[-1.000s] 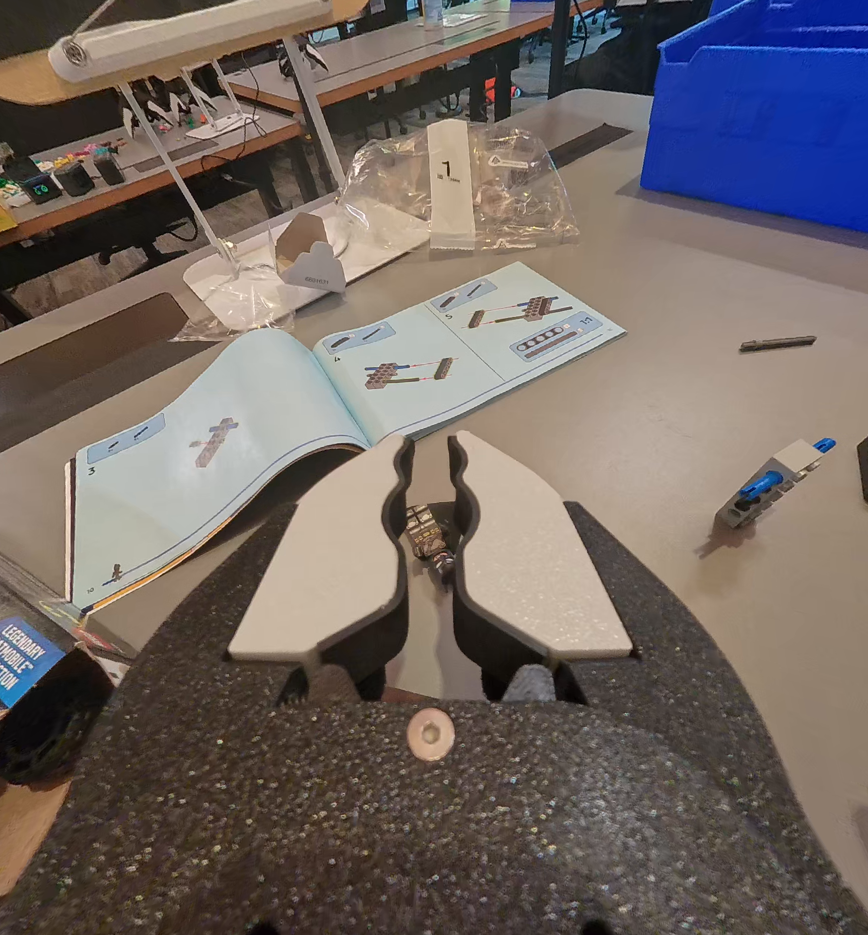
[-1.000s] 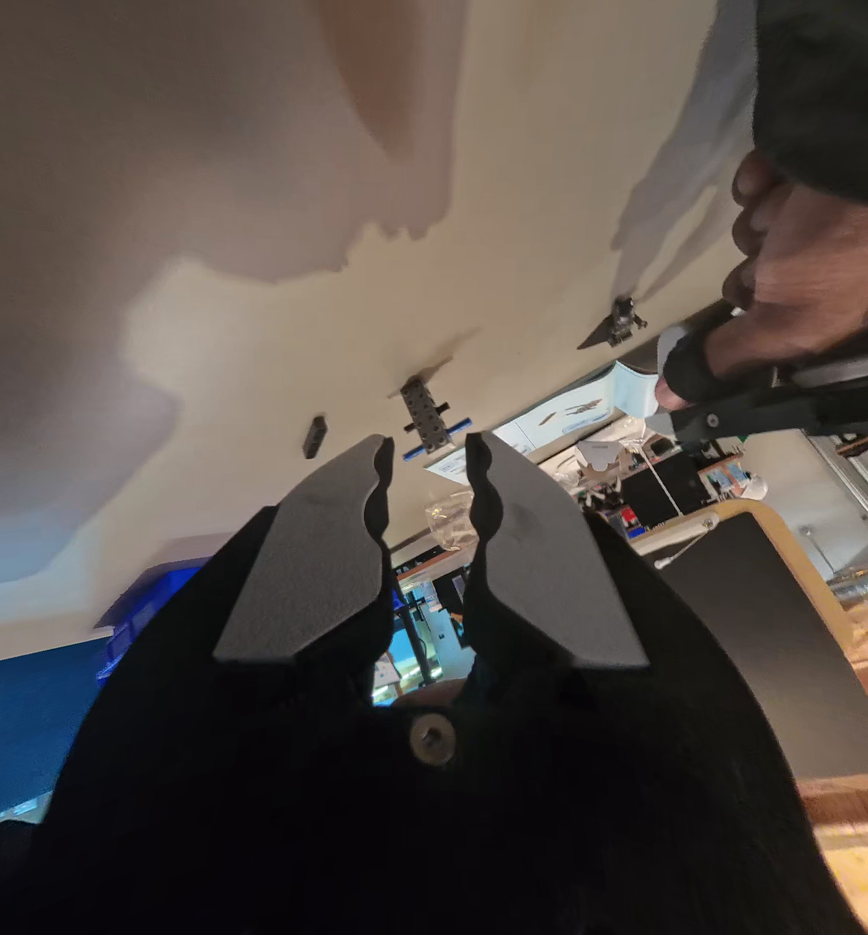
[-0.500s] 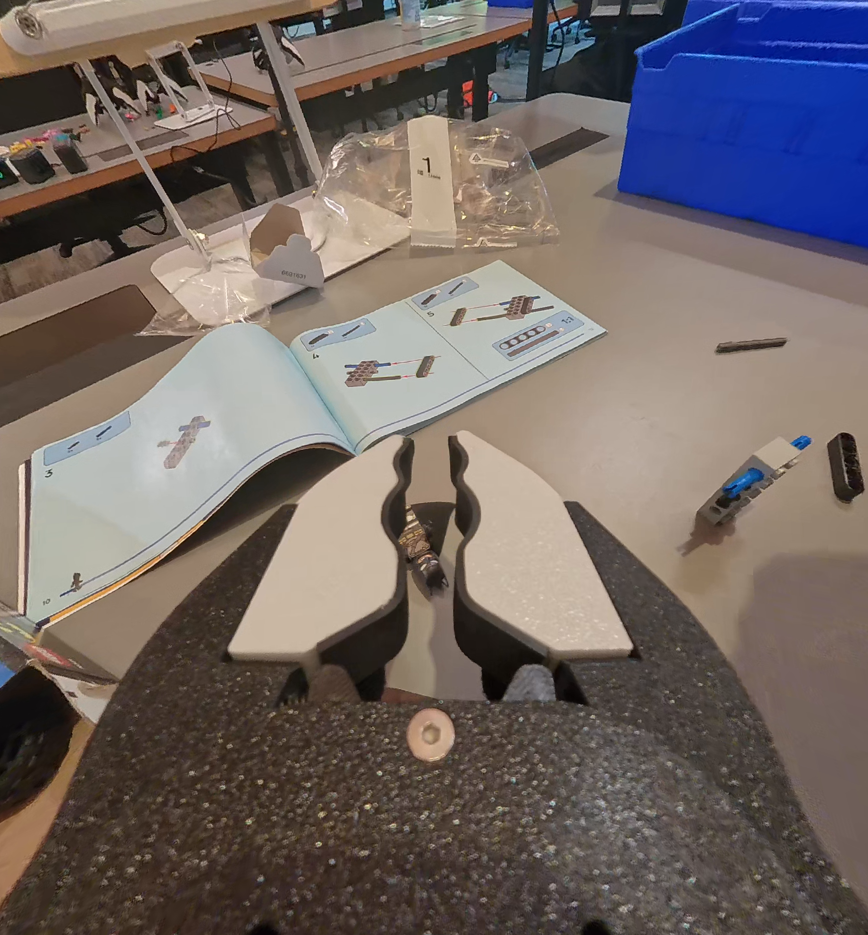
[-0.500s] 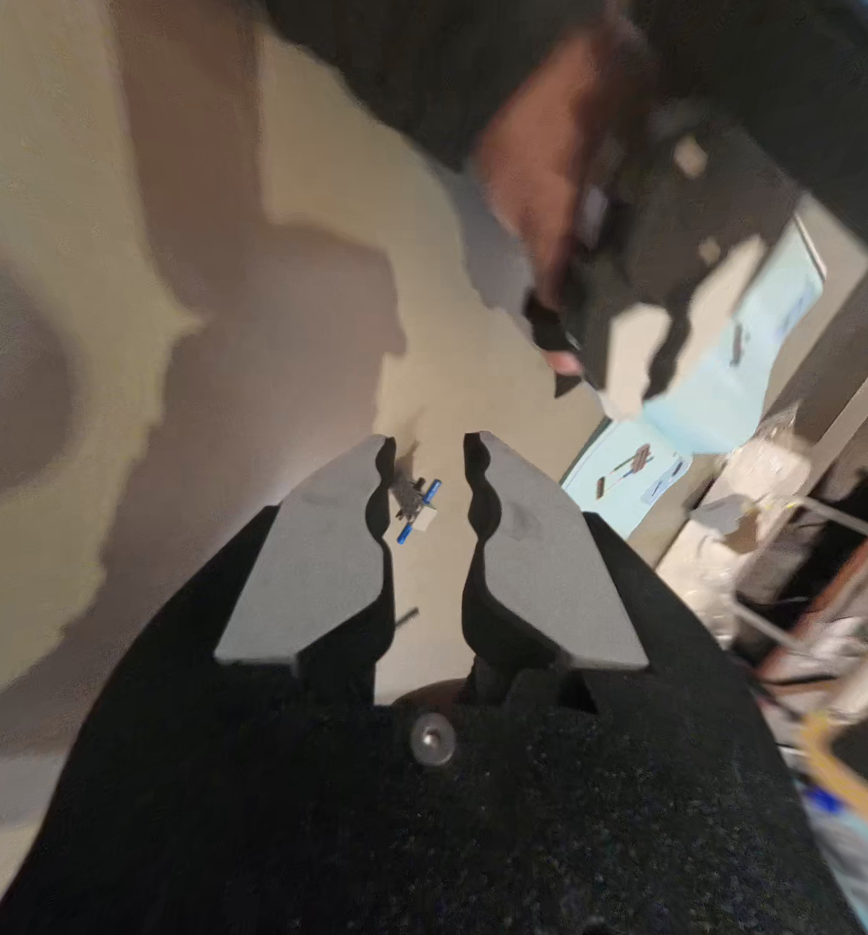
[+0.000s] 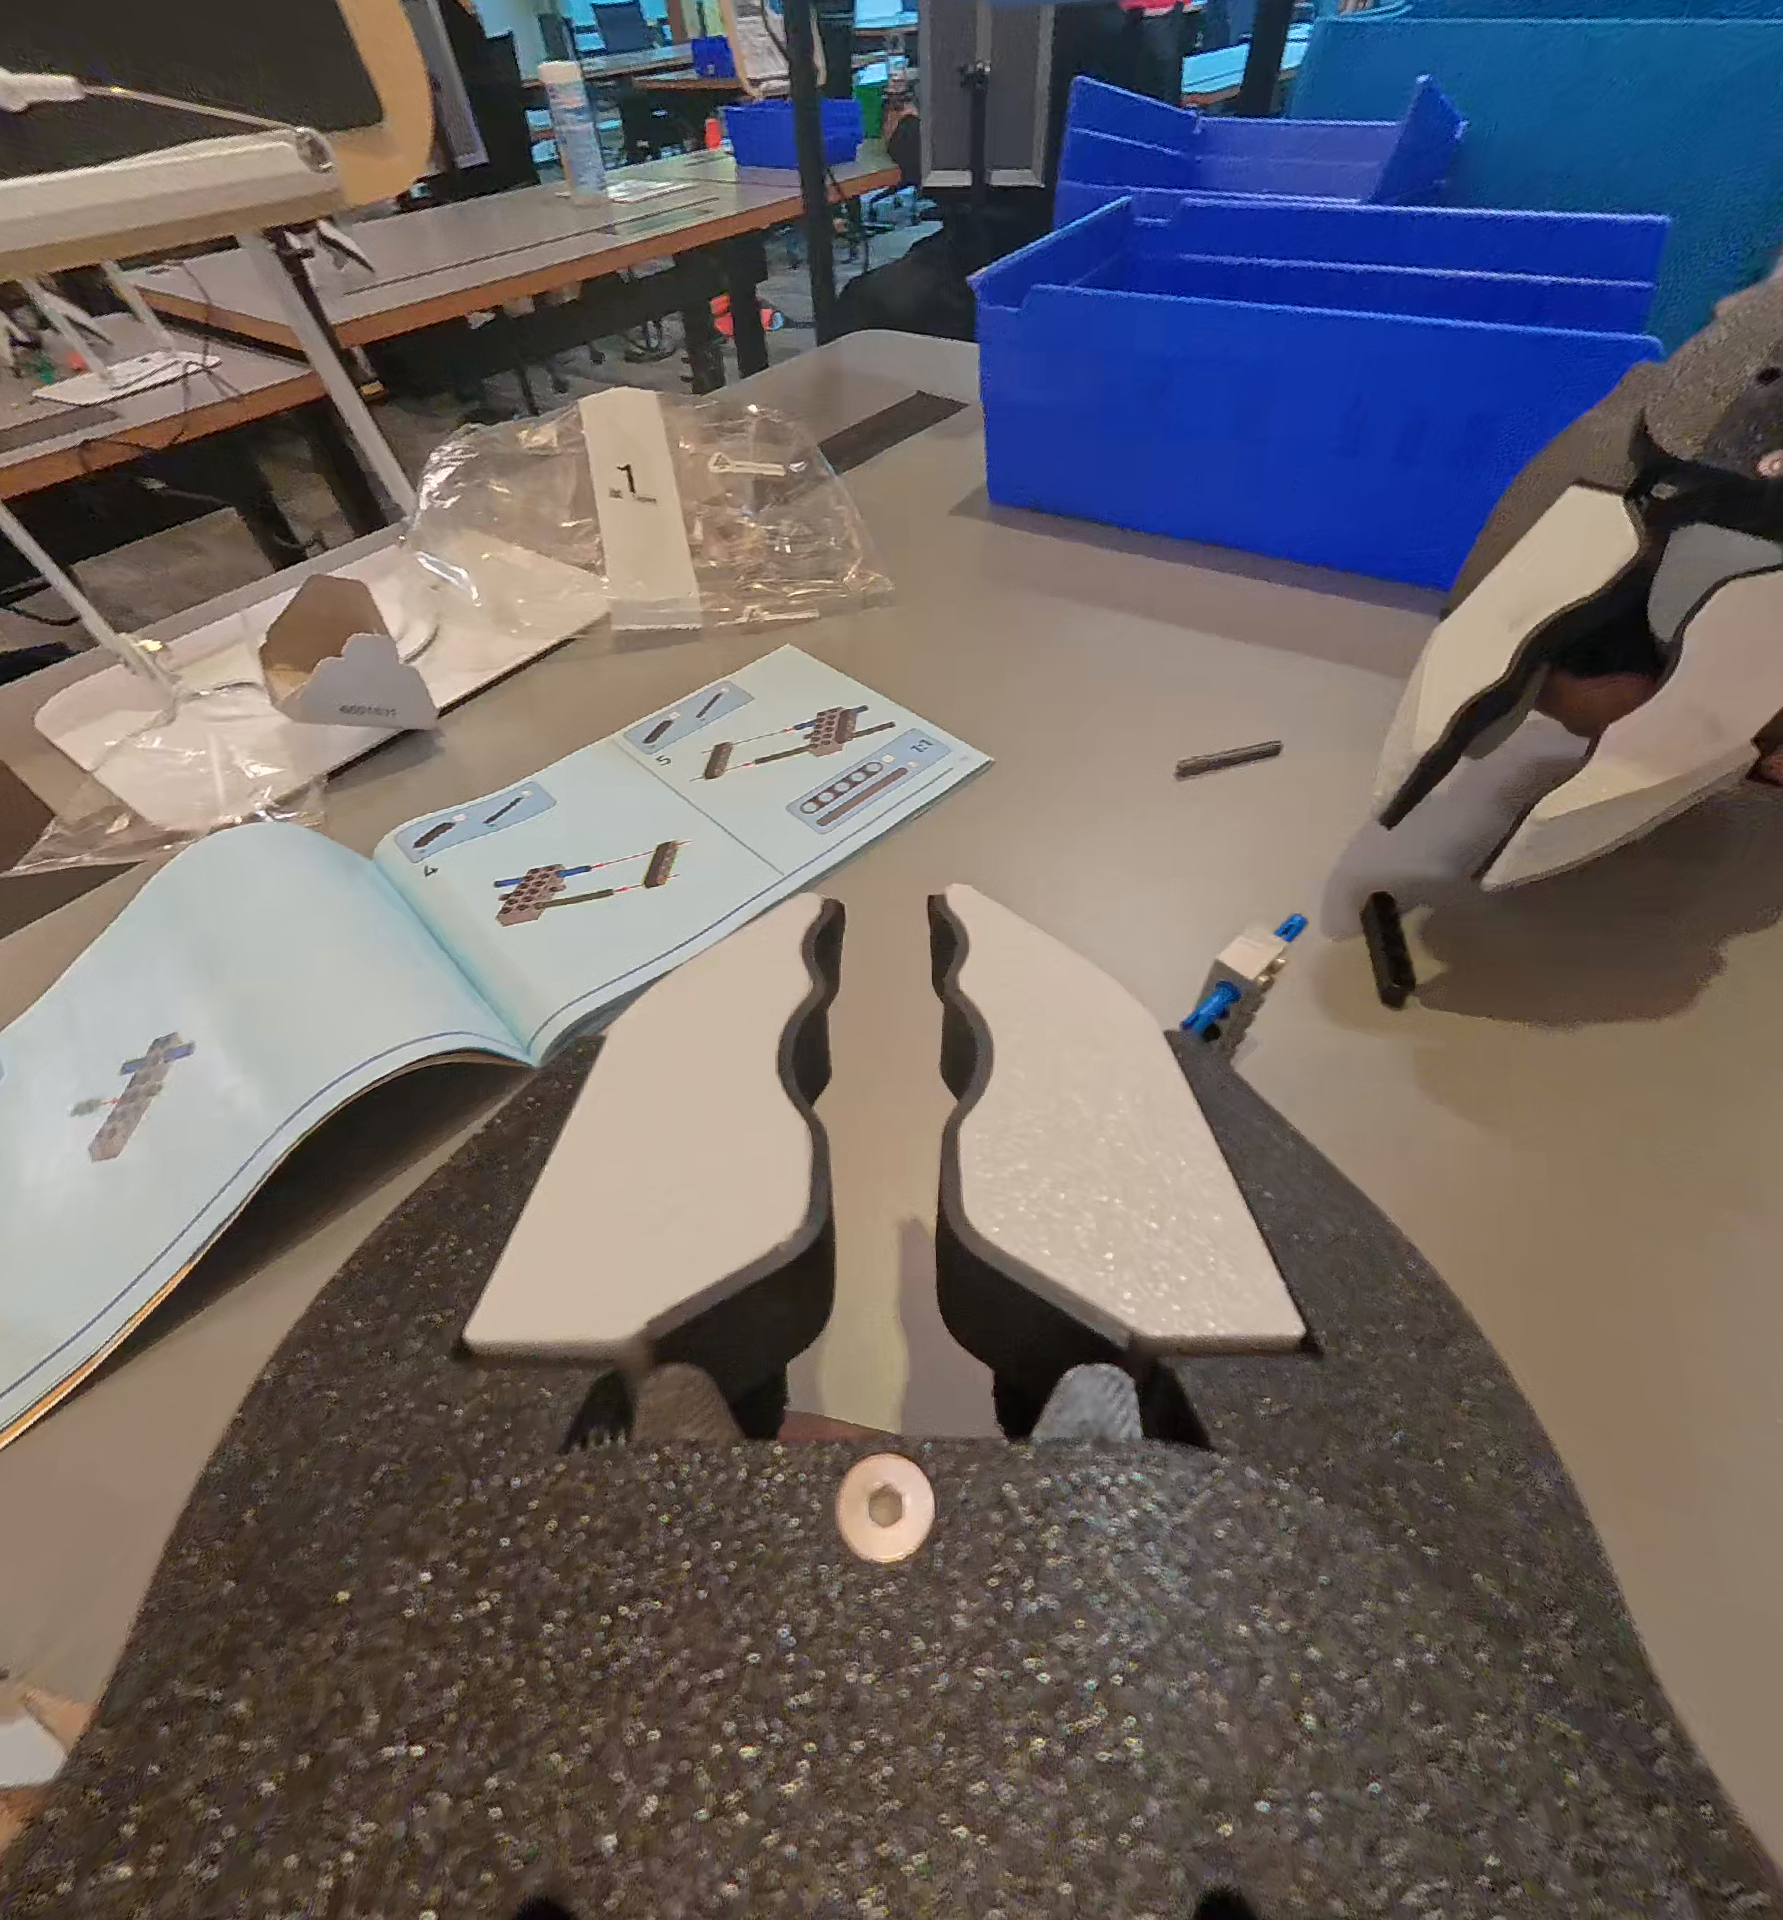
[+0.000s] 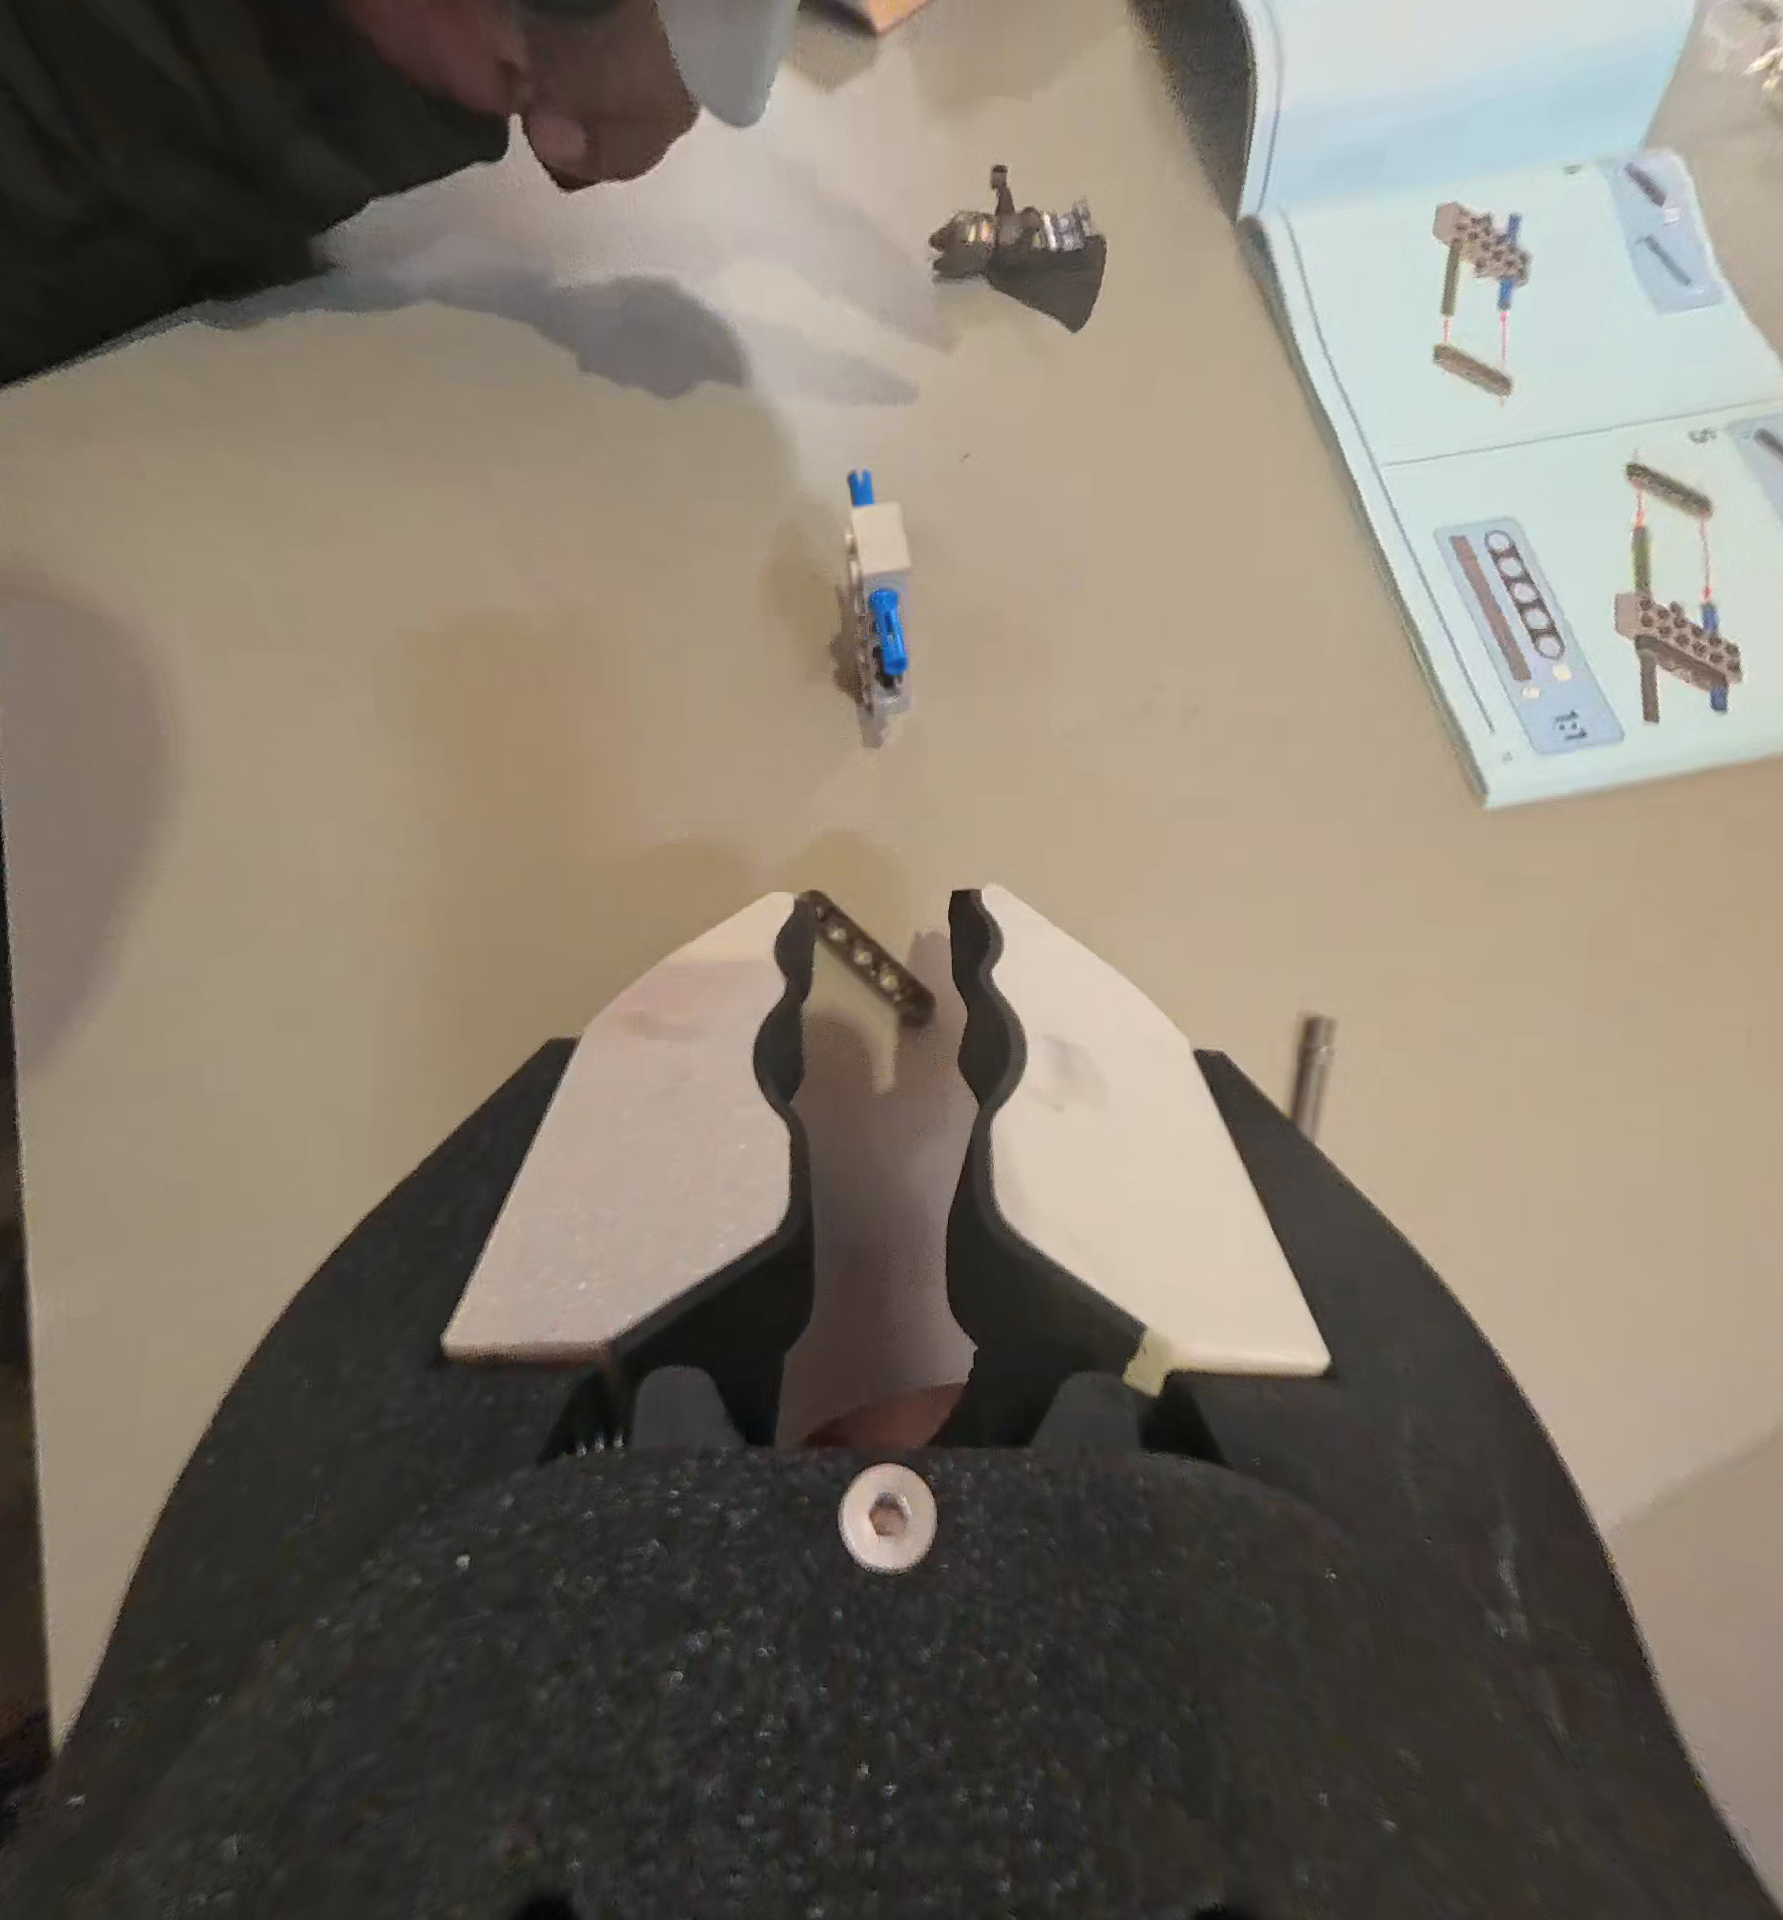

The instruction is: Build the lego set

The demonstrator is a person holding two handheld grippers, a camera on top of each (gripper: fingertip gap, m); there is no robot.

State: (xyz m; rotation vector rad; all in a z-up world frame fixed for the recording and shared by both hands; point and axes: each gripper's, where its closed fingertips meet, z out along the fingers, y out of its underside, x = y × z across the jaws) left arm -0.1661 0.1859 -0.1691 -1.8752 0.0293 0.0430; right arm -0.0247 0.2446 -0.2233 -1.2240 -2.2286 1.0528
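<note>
One numbered strip (image 5: 640, 509) on clear bag (image 5: 648, 520)

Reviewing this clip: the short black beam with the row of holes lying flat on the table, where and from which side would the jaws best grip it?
Probably from above, across its two long plain sides at mid-length. The black beam lies flat, holes up, slanted between the open right gripper, so the jaws would need turning square to it.

Left gripper (image 5: 882, 914) hovers level, jaws slightly parted and bare — right gripper (image 5: 1438, 862) tilts downward, jaws apart.

Open booklet (image 5: 471, 935), clear bags (image 5: 658, 509), blue bins (image 5: 1282, 395).
</note>
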